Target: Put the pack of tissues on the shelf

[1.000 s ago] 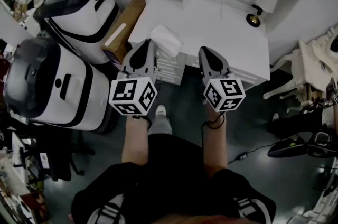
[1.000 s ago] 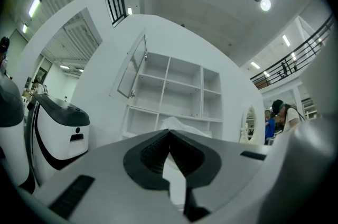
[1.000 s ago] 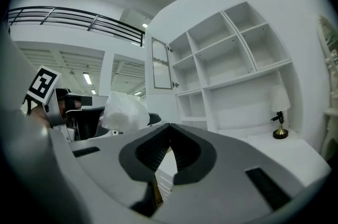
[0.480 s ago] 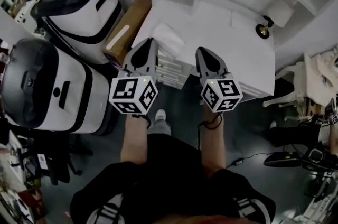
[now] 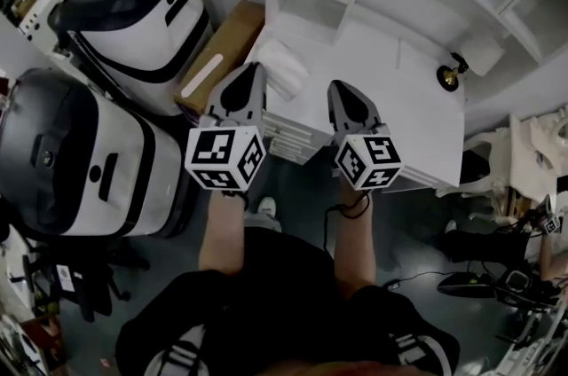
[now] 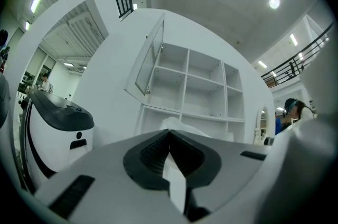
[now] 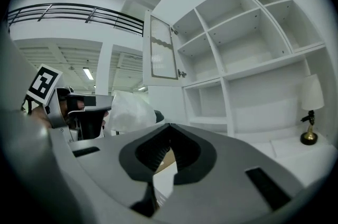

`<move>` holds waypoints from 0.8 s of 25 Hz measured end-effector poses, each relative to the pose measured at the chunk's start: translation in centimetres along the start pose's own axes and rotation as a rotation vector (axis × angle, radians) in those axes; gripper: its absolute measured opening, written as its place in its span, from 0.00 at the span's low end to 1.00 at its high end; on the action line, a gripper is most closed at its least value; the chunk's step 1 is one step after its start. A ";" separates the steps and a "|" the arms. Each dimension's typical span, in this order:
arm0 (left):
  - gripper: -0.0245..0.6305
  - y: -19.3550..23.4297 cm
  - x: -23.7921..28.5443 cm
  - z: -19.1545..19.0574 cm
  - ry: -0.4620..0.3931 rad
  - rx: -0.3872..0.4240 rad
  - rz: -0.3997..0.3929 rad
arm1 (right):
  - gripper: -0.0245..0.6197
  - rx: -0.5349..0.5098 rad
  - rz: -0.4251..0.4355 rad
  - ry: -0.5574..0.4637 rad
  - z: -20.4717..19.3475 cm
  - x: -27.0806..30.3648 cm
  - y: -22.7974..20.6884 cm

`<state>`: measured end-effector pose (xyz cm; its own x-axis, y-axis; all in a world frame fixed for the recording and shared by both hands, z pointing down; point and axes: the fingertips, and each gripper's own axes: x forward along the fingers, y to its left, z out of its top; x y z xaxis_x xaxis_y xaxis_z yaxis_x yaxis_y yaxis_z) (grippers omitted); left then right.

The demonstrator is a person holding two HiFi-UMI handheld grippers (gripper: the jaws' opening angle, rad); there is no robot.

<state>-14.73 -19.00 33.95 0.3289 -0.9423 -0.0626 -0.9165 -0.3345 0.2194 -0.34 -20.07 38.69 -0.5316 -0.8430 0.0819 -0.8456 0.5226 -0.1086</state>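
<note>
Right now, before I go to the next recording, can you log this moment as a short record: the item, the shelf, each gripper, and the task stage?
Item: pack of tissues, lying on the white desk near its left edge
Shelf: white, open compartments, at the back of the desk
Left gripper: shut, holding nothing, tip next to the pack
Right gripper: shut, holding nothing, at the desk's front edge
Stage: pack not yet picked up
</note>
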 end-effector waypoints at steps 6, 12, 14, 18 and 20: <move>0.05 3.1 1.7 0.3 -0.011 -0.029 0.020 | 0.07 -0.019 -0.029 -0.006 1.4 3.5 -1.4; 0.05 4.7 4.0 0.2 -0.012 -0.004 0.006 | 0.07 -0.045 -0.054 0.039 0.7 5.8 -1.3; 0.05 4.9 4.5 -0.1 -0.011 -0.019 -0.012 | 0.07 -0.051 -0.060 0.046 0.5 6.2 -1.3; 0.05 4.3 5.9 -0.6 0.001 -0.034 -0.051 | 0.07 -0.054 -0.105 0.043 0.6 5.8 -2.9; 0.05 3.8 6.4 -0.8 0.005 -0.047 -0.069 | 0.07 -0.047 -0.118 0.044 0.6 5.6 -3.7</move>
<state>-15.97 -26.29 35.17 0.3917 -0.9171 -0.0746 -0.8802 -0.3971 0.2601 -0.17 -26.81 38.99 -0.4287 -0.8934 0.1348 -0.9034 0.4260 -0.0493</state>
